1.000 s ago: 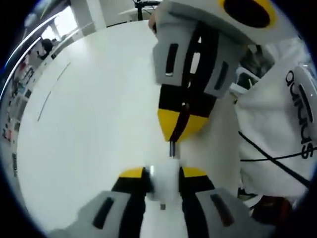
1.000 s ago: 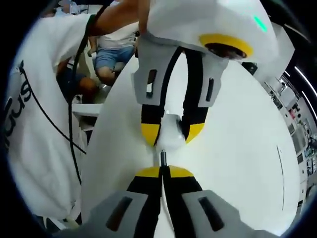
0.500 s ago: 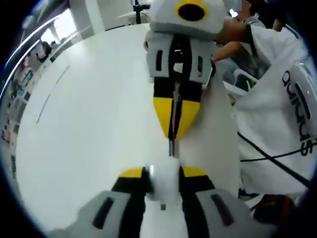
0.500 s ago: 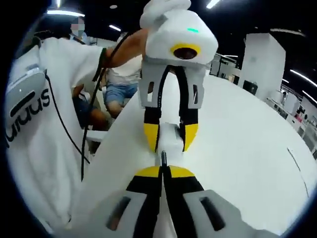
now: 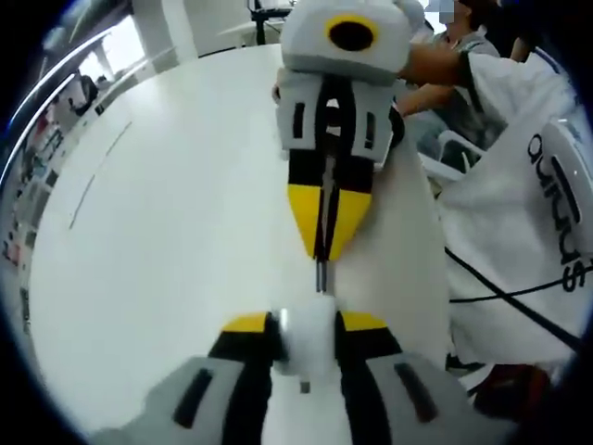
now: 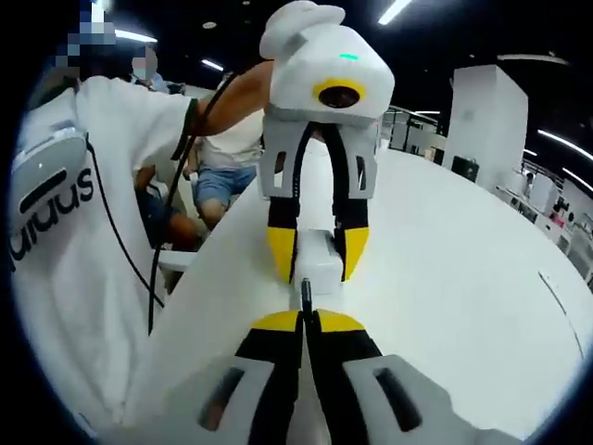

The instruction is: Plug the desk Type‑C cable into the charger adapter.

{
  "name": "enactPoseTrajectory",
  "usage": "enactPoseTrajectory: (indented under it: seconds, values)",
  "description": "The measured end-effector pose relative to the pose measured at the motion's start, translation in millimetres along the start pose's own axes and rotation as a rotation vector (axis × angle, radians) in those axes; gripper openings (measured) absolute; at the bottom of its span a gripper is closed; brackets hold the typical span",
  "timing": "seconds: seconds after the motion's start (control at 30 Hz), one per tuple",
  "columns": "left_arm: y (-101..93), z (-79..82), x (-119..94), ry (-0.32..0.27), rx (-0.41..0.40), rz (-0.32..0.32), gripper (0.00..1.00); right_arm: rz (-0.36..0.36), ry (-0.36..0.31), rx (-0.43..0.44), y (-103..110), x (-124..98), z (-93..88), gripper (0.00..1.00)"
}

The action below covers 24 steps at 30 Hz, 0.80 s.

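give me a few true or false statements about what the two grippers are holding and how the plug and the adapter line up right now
1. The left gripper is clamped on the white charger adapter. True.
2. The right gripper is open and holds nothing. False: its jaws are shut on the Type-C cable plug.
3. The plug points at the adapter, with the two grippers facing each other. True.
4. The adapter lies loose on the white table. False: it sits between the left gripper's jaws.
5. The cable plug is held sideways to the adapter. False: it is in line with it.
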State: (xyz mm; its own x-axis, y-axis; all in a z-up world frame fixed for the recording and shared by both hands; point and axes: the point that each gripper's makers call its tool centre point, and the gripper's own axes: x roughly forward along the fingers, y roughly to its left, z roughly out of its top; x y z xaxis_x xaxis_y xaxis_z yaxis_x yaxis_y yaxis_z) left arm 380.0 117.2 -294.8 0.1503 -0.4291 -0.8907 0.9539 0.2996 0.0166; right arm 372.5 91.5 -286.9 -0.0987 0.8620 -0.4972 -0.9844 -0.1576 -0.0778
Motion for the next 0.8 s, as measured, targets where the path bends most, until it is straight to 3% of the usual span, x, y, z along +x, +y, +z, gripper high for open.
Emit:
enactPoseTrajectory:
  seconds: [0.47,0.8]
  values:
    - [-3.0,0.0,1.1,0.0,0.0,-0.014,0.24,0.001,0.023,0.057,-1.8,-1.6,4.4,0.0]
    - [-2.5,1.9,1.5,-0.035,-0.039,-0.016,0.23,0.001,0.032,0.096,1.4,1.5,3.0,0.0]
